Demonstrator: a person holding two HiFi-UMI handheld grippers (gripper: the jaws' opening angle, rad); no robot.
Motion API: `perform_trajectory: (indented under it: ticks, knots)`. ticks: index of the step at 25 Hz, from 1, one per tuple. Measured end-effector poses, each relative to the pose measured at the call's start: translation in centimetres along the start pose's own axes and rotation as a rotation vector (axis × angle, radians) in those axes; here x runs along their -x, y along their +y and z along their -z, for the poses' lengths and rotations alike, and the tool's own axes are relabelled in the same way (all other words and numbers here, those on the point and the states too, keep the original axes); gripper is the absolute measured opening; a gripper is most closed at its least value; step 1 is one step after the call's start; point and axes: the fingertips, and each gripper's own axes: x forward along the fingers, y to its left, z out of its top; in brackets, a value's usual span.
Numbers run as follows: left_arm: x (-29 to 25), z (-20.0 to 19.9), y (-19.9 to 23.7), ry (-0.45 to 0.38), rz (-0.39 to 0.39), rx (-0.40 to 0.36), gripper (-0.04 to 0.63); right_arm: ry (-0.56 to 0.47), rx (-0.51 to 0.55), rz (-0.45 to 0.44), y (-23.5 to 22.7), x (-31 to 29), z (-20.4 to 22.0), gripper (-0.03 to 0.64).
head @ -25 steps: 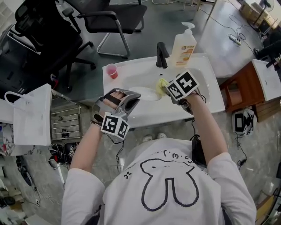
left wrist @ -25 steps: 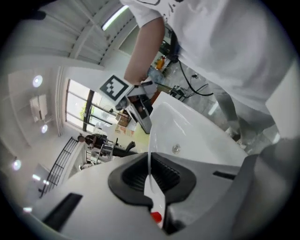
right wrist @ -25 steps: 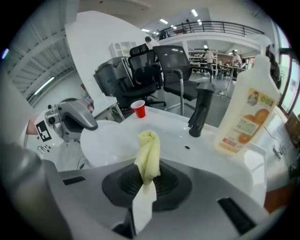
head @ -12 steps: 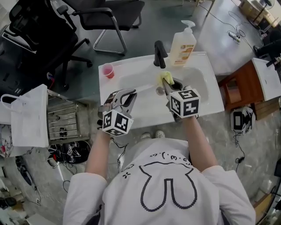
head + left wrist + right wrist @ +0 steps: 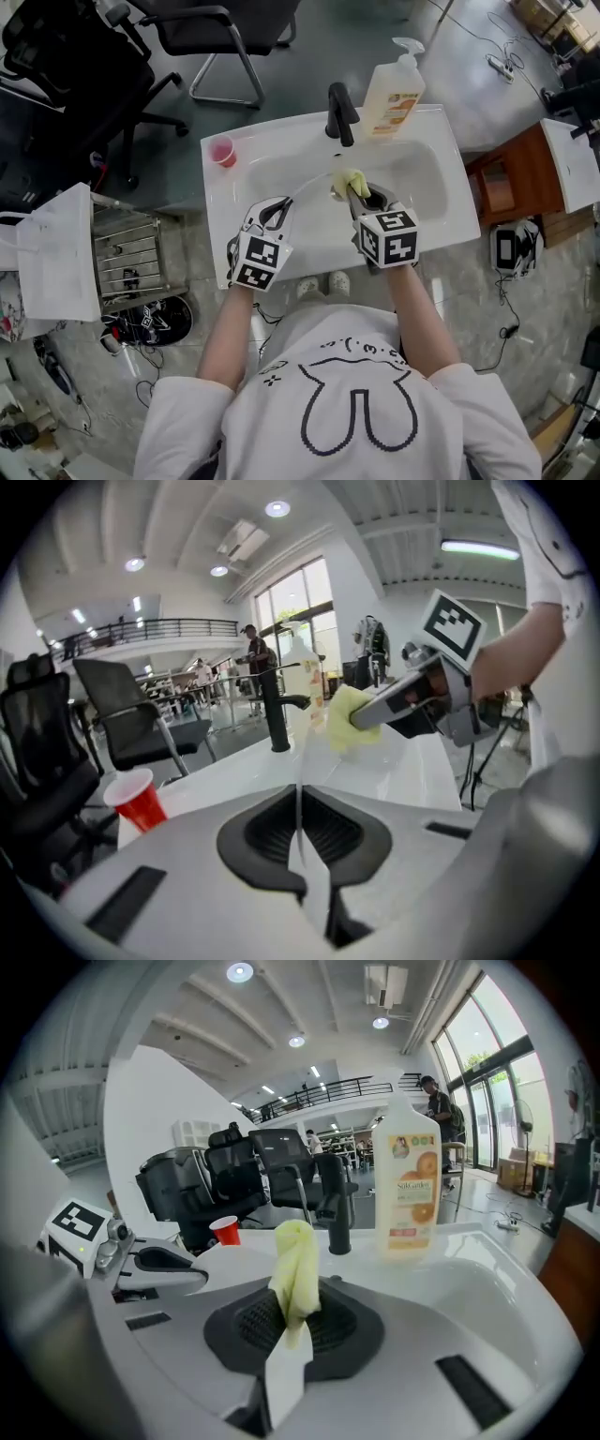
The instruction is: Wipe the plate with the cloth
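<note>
White ceramic sink basin (image 5: 427,178) below both tools. Left gripper (image 5: 278,208) clamped on thin white plate (image 5: 298,799), now rolled edge-up and lowered over basin. Right gripper (image 5: 357,192) pinches crumpled yellow cloth (image 5: 349,178) at plate's far rim, apparently touching. Wiping looks ready to begin.

White short-sleeved T-shirt (image 5: 356,403) with dark rabbit outline; left hand-held gripper (image 5: 279,204) and right hand-held gripper (image 5: 358,195), grey, carry black-and-white marker cubes (image 5: 260,262).
</note>
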Motion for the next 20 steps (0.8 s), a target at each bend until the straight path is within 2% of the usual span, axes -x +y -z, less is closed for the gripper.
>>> perform_trajectory:
  ticks: [4,11,15,20]
  knots:
    - [-1.5,1.9,1.1,0.019,-0.002,0.311,0.018,0.015,-0.054,0.040,-1.1,0.0,1.9,0.048]
    - [-4.7,7.2,1.5,0.128,0.021,0.830,0.018,0.073,-0.109,0.085,-2.9,0.2,6.1,0.048]
    - [-6.6,8.0,1.4,0.201,0.055,0.978,0.018,0.082,-0.140,0.097,-3.9,0.2,6.8,0.048]
    - [-7.5,9.9,0.7,0.334,0.055,1.055,0.018,0.066,-0.133,0.099,-4.5,0.7,5.8,0.048]
